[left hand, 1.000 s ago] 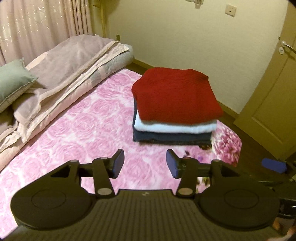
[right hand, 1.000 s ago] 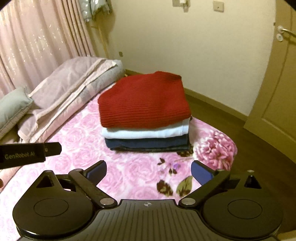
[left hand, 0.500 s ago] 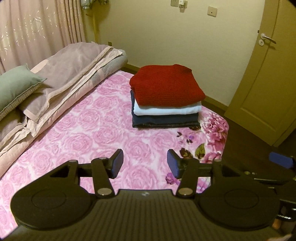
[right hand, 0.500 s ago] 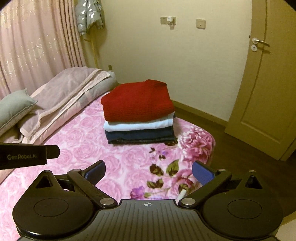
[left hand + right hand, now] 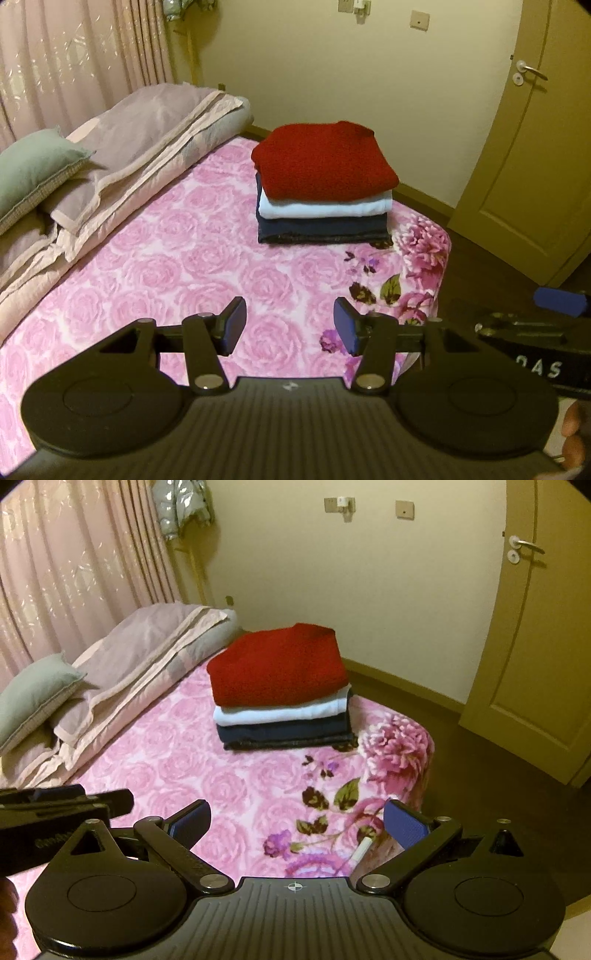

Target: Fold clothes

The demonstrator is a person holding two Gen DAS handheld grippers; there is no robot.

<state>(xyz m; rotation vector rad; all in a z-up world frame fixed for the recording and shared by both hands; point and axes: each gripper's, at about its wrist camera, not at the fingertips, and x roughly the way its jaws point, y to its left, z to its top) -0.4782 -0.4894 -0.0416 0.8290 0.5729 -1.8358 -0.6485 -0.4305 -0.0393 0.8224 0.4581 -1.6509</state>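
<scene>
Red sweater (image 5: 321,162) tops the stack; left claw (image 5: 290,328) and right claw (image 5: 297,825) hover apart, empty.

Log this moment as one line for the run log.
left gripper: open, empty | right gripper: open, empty | stack: red sweater on white garment on dark garment | on pink blanket | folding looks done

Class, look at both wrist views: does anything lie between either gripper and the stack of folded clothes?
Nothing visible does. Only bare pink blanket lies between the open left gripper, the open right gripper and the stack.
</scene>
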